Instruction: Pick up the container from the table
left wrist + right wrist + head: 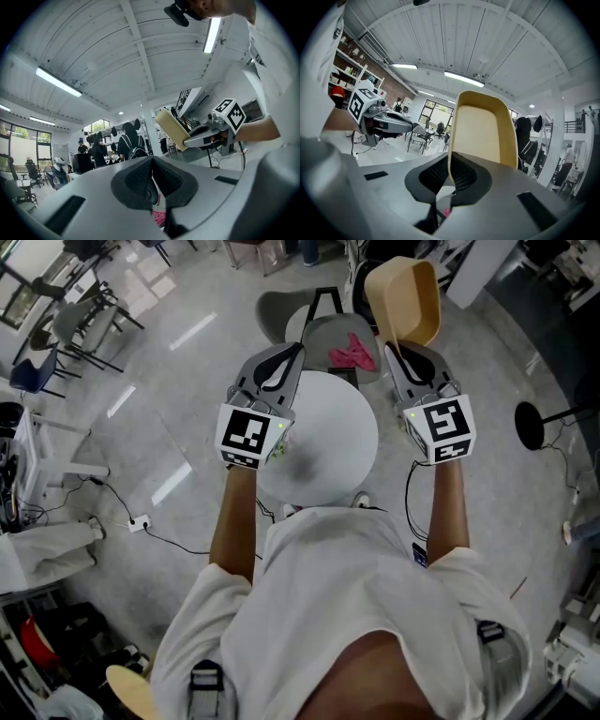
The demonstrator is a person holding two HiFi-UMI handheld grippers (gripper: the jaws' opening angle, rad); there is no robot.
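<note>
Head view: right claw [398,354] is clamped on the rim of the tan plastic tub-shaped container [405,298]. Container is in the air, clear of the round white table [328,442], beyond its far right edge. Left claw [286,360] sits over the table's far left part, pads together, empty. Pink crumpled item [352,352] lies on a grey chair seat [323,334] just past the table, between the two claws

Left gripper view: left claw [152,176] is closed pad to pad, nothing in it. Container [171,129] shows to the right, pinched by the right claw [192,139], well apart from the left one

Right gripper view: right claw [451,176] grips the container's [483,136] thin left wall. The tub stands tall ahead of it, hollow side to the camera. Left claw [401,123] is off to the left, not touching the container
</note>
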